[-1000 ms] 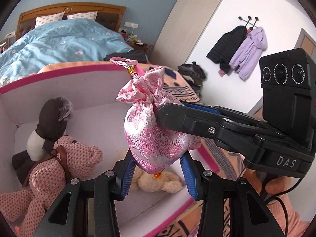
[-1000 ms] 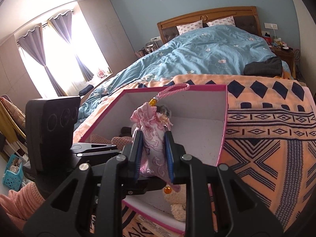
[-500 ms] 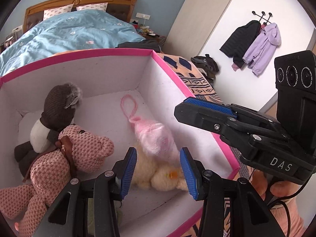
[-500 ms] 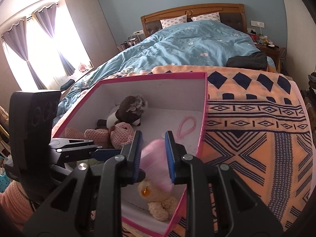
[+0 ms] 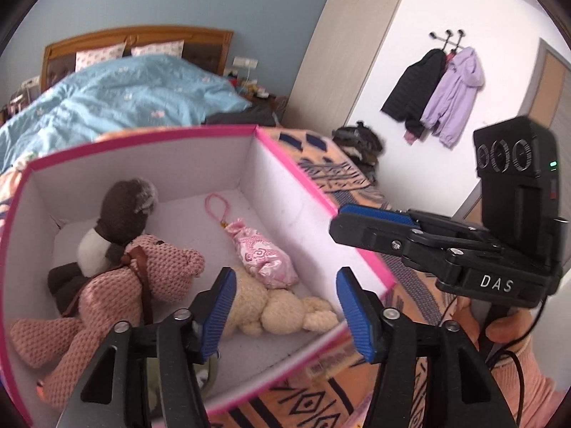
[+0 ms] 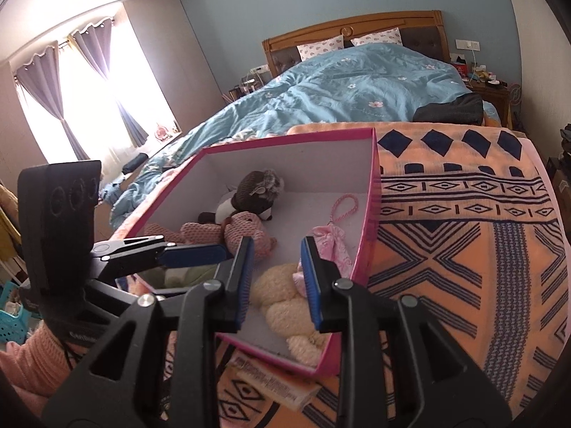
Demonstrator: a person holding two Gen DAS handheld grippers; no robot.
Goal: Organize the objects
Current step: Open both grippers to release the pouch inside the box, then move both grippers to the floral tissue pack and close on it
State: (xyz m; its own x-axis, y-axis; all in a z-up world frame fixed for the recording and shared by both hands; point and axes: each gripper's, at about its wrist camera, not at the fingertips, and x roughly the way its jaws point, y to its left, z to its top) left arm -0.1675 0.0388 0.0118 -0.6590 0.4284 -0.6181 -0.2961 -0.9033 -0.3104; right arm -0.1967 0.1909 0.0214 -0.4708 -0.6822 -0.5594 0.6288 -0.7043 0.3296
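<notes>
pink pouch (image 5: 262, 253) lies in box (image 5: 296, 178), touching cream plush (image 5: 271, 306).

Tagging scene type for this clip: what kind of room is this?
A bedroom, clearly: a bed with wooden headboard and pillows, curtained window, and coats hung on wall hooks.

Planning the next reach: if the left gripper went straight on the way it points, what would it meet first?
Most likely the cream plush toy on the floor of the pink box, between the open left gripper fingers; depth is hard to judge.
</notes>
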